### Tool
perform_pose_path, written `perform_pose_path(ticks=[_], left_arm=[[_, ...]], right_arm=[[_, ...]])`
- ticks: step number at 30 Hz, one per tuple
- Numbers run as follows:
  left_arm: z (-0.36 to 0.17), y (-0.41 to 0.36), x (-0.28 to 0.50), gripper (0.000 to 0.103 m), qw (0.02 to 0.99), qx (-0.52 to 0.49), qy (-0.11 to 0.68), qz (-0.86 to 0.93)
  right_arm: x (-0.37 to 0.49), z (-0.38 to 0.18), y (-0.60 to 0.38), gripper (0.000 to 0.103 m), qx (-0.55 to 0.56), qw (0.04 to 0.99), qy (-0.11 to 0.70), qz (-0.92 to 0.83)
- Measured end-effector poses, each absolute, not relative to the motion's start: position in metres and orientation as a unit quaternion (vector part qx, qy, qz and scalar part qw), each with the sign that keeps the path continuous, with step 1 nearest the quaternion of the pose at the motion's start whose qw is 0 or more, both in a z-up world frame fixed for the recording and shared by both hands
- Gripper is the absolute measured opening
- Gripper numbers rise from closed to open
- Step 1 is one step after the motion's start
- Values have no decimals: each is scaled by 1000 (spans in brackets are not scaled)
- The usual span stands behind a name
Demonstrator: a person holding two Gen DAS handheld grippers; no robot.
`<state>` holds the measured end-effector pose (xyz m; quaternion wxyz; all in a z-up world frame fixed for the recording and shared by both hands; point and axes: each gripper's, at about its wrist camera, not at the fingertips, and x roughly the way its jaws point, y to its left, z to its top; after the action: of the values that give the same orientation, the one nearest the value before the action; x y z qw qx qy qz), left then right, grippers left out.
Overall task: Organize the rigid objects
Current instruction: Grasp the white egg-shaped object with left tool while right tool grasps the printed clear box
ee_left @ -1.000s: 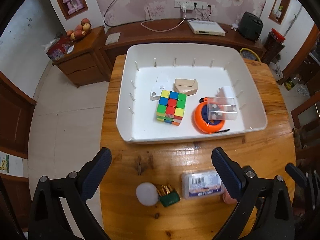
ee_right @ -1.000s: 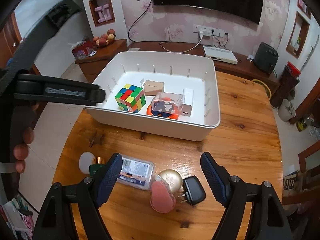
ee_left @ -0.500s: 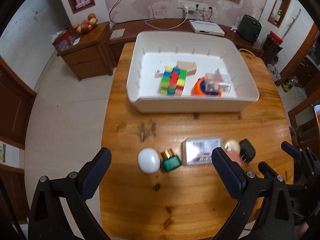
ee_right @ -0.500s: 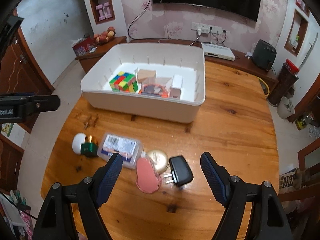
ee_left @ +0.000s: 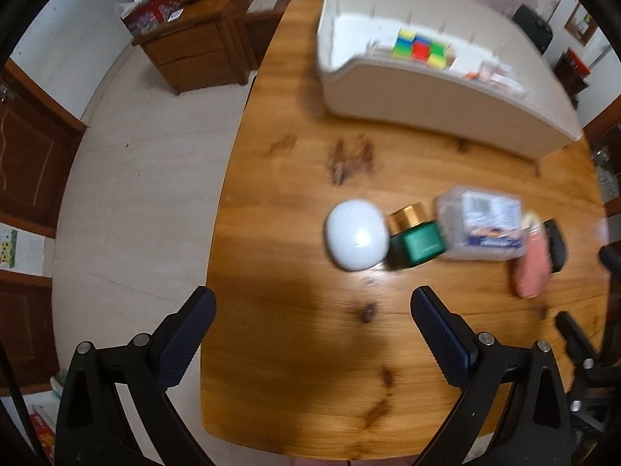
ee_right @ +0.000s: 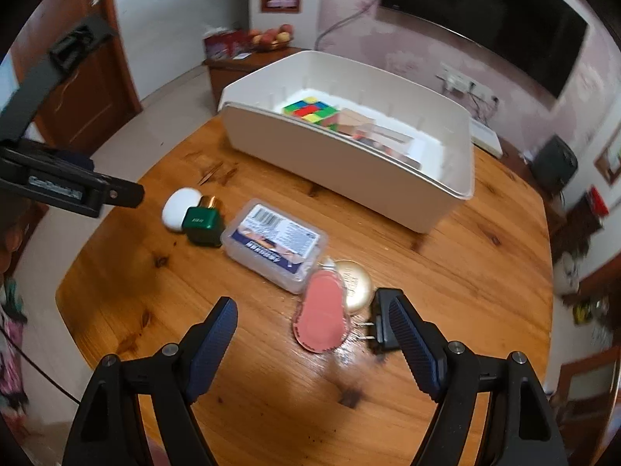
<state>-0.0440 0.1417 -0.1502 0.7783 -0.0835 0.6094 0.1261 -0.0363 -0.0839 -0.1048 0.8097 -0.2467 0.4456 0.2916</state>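
Note:
Loose items lie in a row on the wooden table [ee_right: 446, 272]: a white round case [ee_left: 357, 235], a green jar with a gold lid [ee_left: 415, 239], a clear labelled box [ee_left: 479, 231], a pink oval piece [ee_right: 322, 314], a gold compact [ee_right: 355, 281] and a black plug adapter [ee_right: 382, 320]. My left gripper [ee_left: 314, 334] hangs open and empty just short of the white case and the jar. My right gripper [ee_right: 310, 308] is open low over the table, the pink piece between its fingertips untouched, the adapter beside its right finger [ee_right: 411, 341].
A white bin [ee_right: 341, 167] stands at the far side of the table with a colour cube [ee_right: 310, 110], a tan block and other pieces inside. The left gripper's arm [ee_right: 77, 190] reaches in from the left of the right wrist view. The table edge and floor lie to the left.
Both grippers have dropped lower and drawn back from the bin toward the row of loose items, which now look larger. The right gripper has rolled. Both stay open.

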Motion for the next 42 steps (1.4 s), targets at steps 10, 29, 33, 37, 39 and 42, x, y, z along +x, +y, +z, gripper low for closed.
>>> perform_pose_path(ticks=[10,29,33,37,39,42], left_arm=[[-185,145,-22,100,763,-74,631,119],[-206,147,9,98,752,-102,644,90],[-208,151,9,90,750,-115,645,90],[-211,148,6,87,751,-104,645,97],[-211,146,6,85,752,-97,645,95],[-209,145,7,80,753,-95,645,91]], right_arm=[[-21,-134,-56,81,-289,781,459,309],[10,-171,-24,81,-349,729,465,360],[20,-177,-17,81,-352,717,467,381],[24,-178,-11,81,-365,711,454,394],[26,-179,-9,81,-370,707,450,400],[29,-178,-8,81,-378,696,455,406]])
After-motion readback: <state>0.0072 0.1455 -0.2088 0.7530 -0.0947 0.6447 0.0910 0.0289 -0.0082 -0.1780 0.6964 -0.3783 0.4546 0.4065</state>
